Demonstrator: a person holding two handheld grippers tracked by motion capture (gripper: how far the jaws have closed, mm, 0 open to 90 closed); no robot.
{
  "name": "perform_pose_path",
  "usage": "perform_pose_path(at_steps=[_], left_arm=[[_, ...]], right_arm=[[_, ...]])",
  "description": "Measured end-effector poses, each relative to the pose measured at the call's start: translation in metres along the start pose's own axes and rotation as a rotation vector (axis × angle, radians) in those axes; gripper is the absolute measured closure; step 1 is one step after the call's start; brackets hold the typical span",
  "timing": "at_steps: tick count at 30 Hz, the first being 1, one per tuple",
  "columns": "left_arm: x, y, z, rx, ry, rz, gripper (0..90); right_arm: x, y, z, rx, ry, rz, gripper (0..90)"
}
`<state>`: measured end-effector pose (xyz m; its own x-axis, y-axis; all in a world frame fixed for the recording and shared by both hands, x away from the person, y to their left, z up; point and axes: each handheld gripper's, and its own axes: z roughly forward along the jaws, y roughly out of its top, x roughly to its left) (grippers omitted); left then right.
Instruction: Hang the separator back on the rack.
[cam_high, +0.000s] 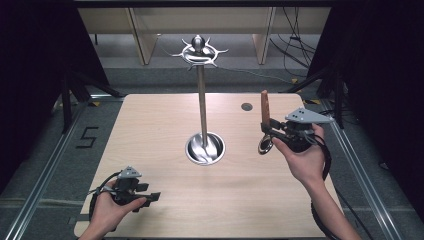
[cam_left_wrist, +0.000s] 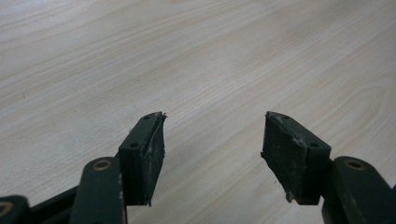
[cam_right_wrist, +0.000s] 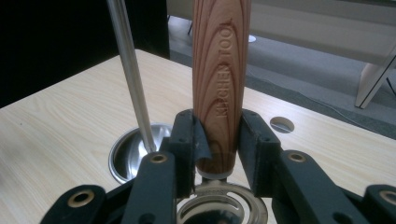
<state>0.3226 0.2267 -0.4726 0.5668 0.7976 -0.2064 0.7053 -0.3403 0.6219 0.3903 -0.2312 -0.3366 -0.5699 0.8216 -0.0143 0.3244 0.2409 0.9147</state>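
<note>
A metal stand (cam_high: 202, 105) rises from a round steel base (cam_high: 205, 148) at the table's middle, with a ring of hooks (cam_high: 199, 51) on top. My right gripper (cam_high: 266, 131) is to the right of it, shut on a kitchen utensil's wooden handle (cam_high: 265, 107) that points up; its metal ring end (cam_high: 265, 145) hangs below the jaws. In the right gripper view the handle (cam_right_wrist: 221, 84) reads "KITCHEN TOOL" and the pole (cam_right_wrist: 130, 74) stands to its left. My left gripper (cam_high: 150, 197) rests near the front left, open; its pads (cam_left_wrist: 148, 154) hold nothing above bare wood.
The light wooden table (cam_high: 165, 125) has a small round cable hole (cam_high: 246, 106) at the back right. Black drapes flank both sides. Wooden furniture legs and cables lie on the floor behind the table.
</note>
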Motion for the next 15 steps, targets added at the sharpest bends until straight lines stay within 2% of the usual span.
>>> perform_pose_path(at_steps=[1, 3, 5, 6, 12, 13, 15], left_arm=[[0.0000, 0.0000, 0.0000, 0.000, 0.000, 0.000, 38.2], [0.0001, 0.0000, 0.0001, -0.001, 0.001, -0.001, 38.2], [0.0001, 0.0000, 0.0000, -0.001, 0.001, -0.002, 38.2], [0.0001, 0.0000, 0.0000, -0.002, 0.001, -0.002, 38.2], [0.0009, 0.0000, 0.0005, -0.005, -0.013, -0.004, 38.2], [0.0008, 0.0000, 0.0004, -0.005, -0.012, -0.003, 38.2], [0.0008, 0.0000, 0.0005, -0.005, -0.012, -0.002, 38.2]], right_arm=[[0.0006, -0.0001, 0.0012, -0.016, -0.009, 0.001, 69.3], [0.0017, 0.0002, 0.0014, -0.013, -0.005, 0.012, 69.3], [0.0030, 0.0016, 0.0004, 0.011, 0.011, 0.018, 69.3], [0.0028, 0.0026, 0.0014, 0.003, 0.009, 0.002, 69.3], [0.0058, 0.0044, 0.0037, 0.003, 0.013, 0.001, 69.3], [0.0064, 0.0040, 0.0057, -0.017, 0.010, 0.003, 69.3], [0.0057, 0.0044, 0.0051, -0.001, 0.020, -0.006, 69.3]])
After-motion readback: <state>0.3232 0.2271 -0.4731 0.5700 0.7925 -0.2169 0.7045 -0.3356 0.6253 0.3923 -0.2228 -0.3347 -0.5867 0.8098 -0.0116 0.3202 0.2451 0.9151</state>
